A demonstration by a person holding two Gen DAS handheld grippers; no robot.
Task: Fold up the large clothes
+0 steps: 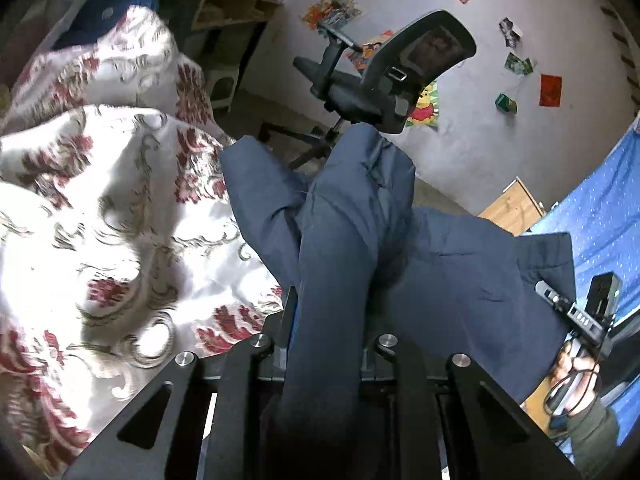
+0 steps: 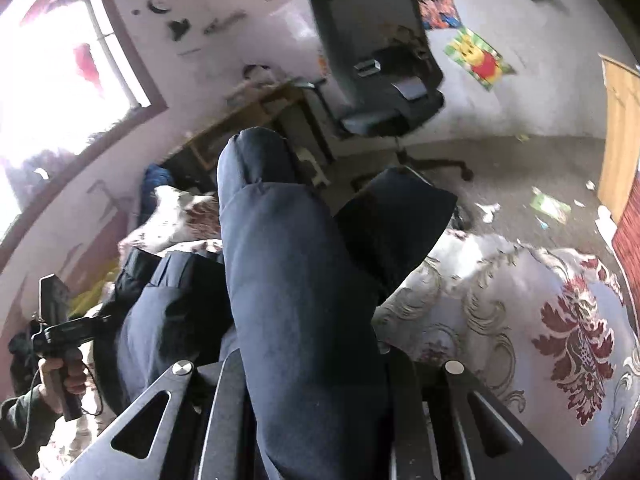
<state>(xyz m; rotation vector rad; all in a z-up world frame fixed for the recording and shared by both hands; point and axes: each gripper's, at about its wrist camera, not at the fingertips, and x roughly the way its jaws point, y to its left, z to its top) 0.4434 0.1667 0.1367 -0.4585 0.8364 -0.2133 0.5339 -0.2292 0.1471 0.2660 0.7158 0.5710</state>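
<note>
The padded garment (image 1: 352,240) is plain dark blue, nearly navy in the right wrist view. The bed cover (image 1: 100,220) beneath it is white satin with dark red floral medallions and grey-gold scrolls. A bright blue sheet (image 1: 600,208) carries small pale dots. The office chair (image 2: 380,64) is black and grey. The claw (image 1: 324,364) linkages are black with silver pins.

Window (image 2: 60,60) daylight blows out the bedspread (image 1: 100,240) — edges fisheye-bent, blurred.
</note>
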